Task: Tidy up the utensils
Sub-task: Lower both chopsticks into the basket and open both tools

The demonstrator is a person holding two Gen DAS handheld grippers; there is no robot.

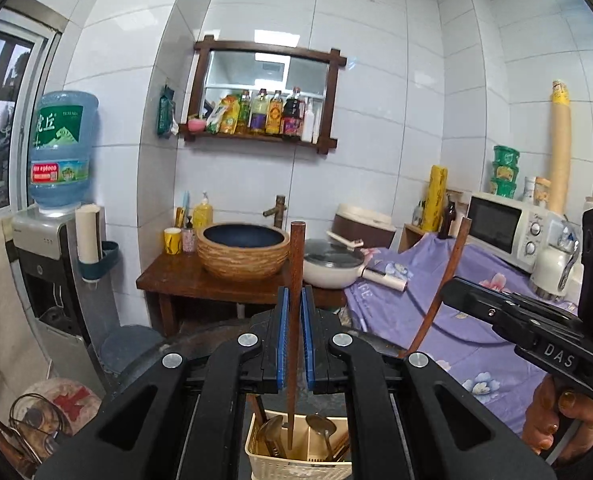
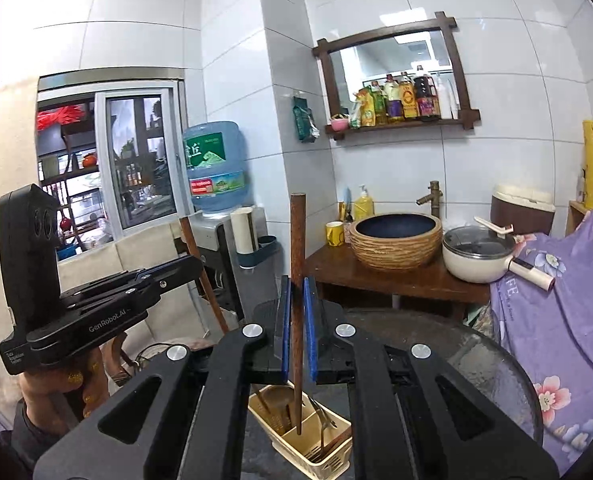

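My left gripper (image 1: 295, 300) is shut on a brown wooden chopstick (image 1: 296, 264), held upright with its tip in the middle slot of a cream plastic utensil caddy (image 1: 256, 454). The caddy holds metal spoons (image 1: 320, 426) and other utensils. My right gripper (image 2: 295, 292) is shut on a second wooden chopstick (image 2: 297, 240), upright, its tip inside the same caddy (image 2: 280, 438), beside forks (image 2: 324, 426). Each gripper shows in the other's view: the right one (image 1: 452, 286) with its chopstick (image 1: 448, 264), the left one (image 2: 194, 262) with its chopstick (image 2: 200, 272).
The caddy stands on a dark round table (image 2: 476, 360). Behind are a wooden stand (image 1: 184, 278) with a basin sink (image 1: 243, 252), a white pot (image 1: 332, 266), a purple flowered cloth (image 1: 436, 320), a microwave (image 1: 504, 230) and a water dispenser (image 1: 48, 264).
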